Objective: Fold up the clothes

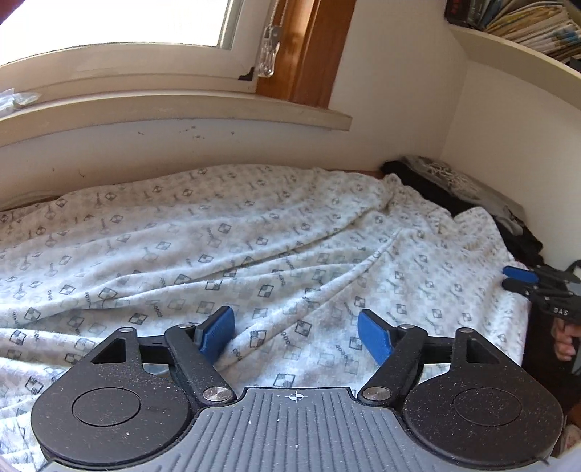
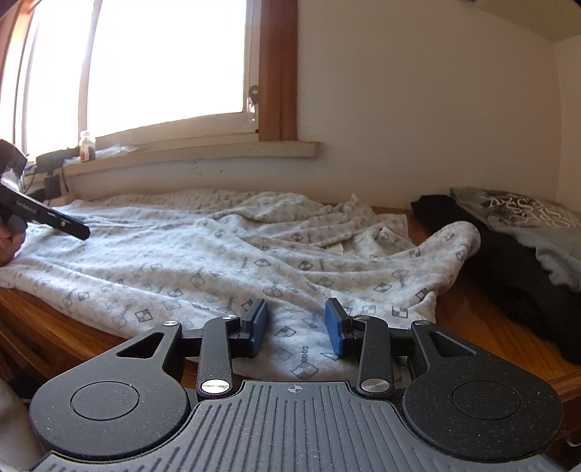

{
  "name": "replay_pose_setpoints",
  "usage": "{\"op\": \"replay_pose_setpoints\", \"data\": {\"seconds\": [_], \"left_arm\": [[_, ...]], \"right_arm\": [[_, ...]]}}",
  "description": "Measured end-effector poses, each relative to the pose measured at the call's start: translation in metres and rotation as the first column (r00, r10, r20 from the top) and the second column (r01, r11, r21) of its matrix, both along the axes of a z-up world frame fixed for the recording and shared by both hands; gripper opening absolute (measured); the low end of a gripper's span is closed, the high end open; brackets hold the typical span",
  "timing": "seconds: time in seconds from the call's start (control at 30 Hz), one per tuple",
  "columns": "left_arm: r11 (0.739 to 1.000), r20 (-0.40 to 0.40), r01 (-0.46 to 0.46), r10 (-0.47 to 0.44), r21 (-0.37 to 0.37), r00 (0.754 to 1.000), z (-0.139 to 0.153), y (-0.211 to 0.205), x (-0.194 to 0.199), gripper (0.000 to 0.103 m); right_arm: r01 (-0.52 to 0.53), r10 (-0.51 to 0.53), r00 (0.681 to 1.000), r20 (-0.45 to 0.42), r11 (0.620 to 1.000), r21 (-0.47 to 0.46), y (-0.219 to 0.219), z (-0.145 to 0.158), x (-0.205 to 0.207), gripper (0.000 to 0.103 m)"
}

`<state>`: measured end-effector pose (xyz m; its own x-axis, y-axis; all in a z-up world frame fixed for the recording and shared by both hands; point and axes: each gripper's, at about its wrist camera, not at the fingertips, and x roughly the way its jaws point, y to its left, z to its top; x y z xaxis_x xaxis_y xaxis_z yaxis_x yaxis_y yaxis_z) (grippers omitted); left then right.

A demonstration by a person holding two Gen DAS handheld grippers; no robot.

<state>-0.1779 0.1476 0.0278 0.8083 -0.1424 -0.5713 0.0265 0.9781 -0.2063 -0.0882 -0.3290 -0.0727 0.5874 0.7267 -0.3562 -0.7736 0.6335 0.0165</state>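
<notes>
A white garment with a grey check-and-logo print lies spread and wrinkled over a wooden surface. My left gripper hovers low over the garment's near part, open, blue pads wide apart and nothing between them. My right gripper is also open, over the garment's near right corner with only cloth below it. In the left wrist view the right gripper reaches in at the garment's right edge. In the right wrist view the left gripper sits over the garment's far left edge.
A heap of dark clothes with a grey printed garment on top lies at the right by the wall. A window sill with a small bottle runs behind. A shelf of books hangs upper right.
</notes>
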Motion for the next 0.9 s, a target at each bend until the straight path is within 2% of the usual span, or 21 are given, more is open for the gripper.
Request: {"op": "replay_pose_setpoints", "data": {"seconds": [0.07,0.13,0.17,0.27,0.37,0.67,0.77,0.9], "left_arm": [[1.0,-0.002,0.004,-0.004,-0.006,1.0,0.0,0.001,0.002,0.083],[1.0,0.005,0.006,-0.006,-0.024,1.0,-0.001,0.004,0.0,0.083],[0.999,0.01,0.005,-0.004,-0.038,1.0,-0.002,0.005,-0.002,0.083],[0.999,0.02,0.0,0.001,-0.052,1.0,-0.002,0.007,-0.006,0.083],[0.998,0.023,-0.002,0.004,-0.056,1.0,-0.003,0.007,-0.007,0.083],[0.997,0.03,-0.023,0.025,-0.07,0.999,-0.004,0.011,-0.008,0.084],[0.997,0.033,-0.03,0.033,-0.071,0.999,-0.003,0.011,-0.008,0.093],[0.995,0.039,-0.044,0.047,-0.089,0.998,-0.004,0.015,-0.009,0.094]], "right_arm": [[0.002,-0.002,1.0,-0.003,1.0,0.0,0.001,0.002,0.001,0.038],[0.024,-0.025,1.0,0.01,0.998,0.06,0.001,0.004,0.002,0.038],[0.034,-0.035,0.999,0.014,0.996,0.082,0.002,0.004,0.003,0.042],[0.074,-0.073,0.997,-0.014,0.995,0.06,0.013,-0.007,0.013,0.046],[0.057,-0.059,0.998,0.023,0.995,0.079,0.01,-0.019,0.013,0.046],[0.056,-0.058,0.998,0.025,0.995,0.083,0.007,-0.02,0.011,0.047],[0.057,-0.06,0.998,0.023,0.995,0.081,0.008,-0.02,0.011,0.047],[0.064,-0.066,0.998,0.022,0.995,0.079,0.008,-0.02,0.011,0.047]]}}
